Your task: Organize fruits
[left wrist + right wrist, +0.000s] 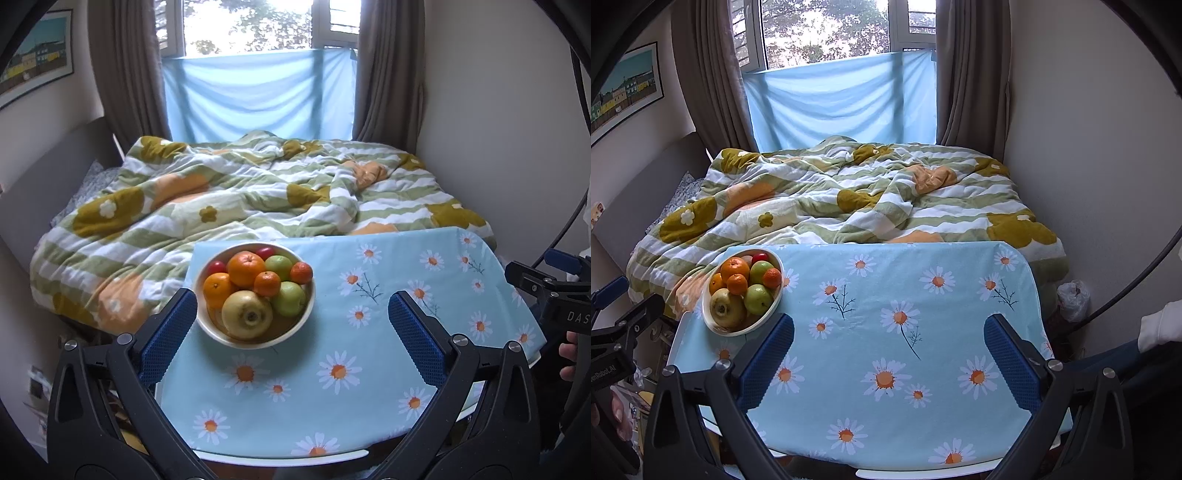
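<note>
A white bowl (207, 321) heaped with fruit stands at the table's far left corner. It holds several oranges (243, 267), two green apples (291, 298), a yellow pear (246, 314) and small red fruits (216, 266). The bowl also shows in the right wrist view (713, 321). My left gripper (293, 334) is open and empty, its left finger close beside the bowl. My right gripper (888, 356) is open and empty over the middle of the table, to the right of the bowl.
The table (960, 306) has a light blue daisy-print cloth. Behind it lies a bed with a rumpled green, white and orange quilt (831, 199). A wall stands to the right, and a white bag (1073, 299) sits on the floor at the table's right.
</note>
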A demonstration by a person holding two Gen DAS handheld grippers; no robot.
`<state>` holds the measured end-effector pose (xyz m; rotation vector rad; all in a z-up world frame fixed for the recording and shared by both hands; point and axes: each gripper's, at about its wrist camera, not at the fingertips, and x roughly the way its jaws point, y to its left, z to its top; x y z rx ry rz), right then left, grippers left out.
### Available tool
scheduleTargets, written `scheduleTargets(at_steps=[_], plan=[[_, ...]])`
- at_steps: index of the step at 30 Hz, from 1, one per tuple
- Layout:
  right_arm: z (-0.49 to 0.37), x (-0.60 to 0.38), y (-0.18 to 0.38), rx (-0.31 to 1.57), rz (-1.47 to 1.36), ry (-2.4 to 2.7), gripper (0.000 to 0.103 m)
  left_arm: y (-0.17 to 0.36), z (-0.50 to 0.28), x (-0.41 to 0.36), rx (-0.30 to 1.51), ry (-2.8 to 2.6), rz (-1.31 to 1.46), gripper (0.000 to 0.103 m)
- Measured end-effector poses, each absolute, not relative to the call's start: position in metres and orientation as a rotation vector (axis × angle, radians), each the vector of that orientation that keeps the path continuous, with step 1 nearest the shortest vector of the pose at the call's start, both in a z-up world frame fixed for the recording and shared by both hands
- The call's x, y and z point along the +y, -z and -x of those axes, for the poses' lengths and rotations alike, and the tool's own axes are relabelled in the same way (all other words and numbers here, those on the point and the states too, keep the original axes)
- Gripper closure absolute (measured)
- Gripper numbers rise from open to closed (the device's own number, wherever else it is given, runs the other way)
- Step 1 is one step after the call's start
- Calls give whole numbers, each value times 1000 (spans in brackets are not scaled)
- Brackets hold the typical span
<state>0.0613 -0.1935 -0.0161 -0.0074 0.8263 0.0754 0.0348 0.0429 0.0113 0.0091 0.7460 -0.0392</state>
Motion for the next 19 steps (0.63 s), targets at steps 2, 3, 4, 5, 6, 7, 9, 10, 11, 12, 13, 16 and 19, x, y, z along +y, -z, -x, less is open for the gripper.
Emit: scheduleTargets(at_steps=[2,3,4,5,6,7,9,10,11,12,13,16,19], plan=[[-61,-193,16,827,8,-74,1,-12,-35,46,745,37,-9,0],[-61,-193,16,827,8,-74,1,-12,-35,46,744,38,-8,0],[-61,-193,16,827,8,-75,1,-12,-35,46,743,37,-7,0],[-61,-193,16,827,8,-74,1,-12,-34,47,741,34,-5,0],[-61,-193,16,827,8,-75,1,-12,-34,49,740,33,-3,0],[-61,-193,16,827,8,-75,1,-12,-35,50,739,33,-3,0],[-61,-193,16,827,8,-75,1,-12,-35,51,740,28,-4,0],[-61,-193,16,826,8,-75,1,-12,-35,51,739,26,-4,0],[-61,-193,16,826,9,-75,1,-11,-35,51,738,23,-7,0],[-61,-193,16,827,8,-75,1,-11,-35,50,737,19,-11,0],[-61,-193,16,827,8,-75,1,-11,-35,50,736,14,-16,0],[-61,-193,16,827,8,-75,1,-10,-35,49,727,4,-35,0],[-62,-193,17,831,6,-74,1,-7,-38,50,736,2,-36,0]])
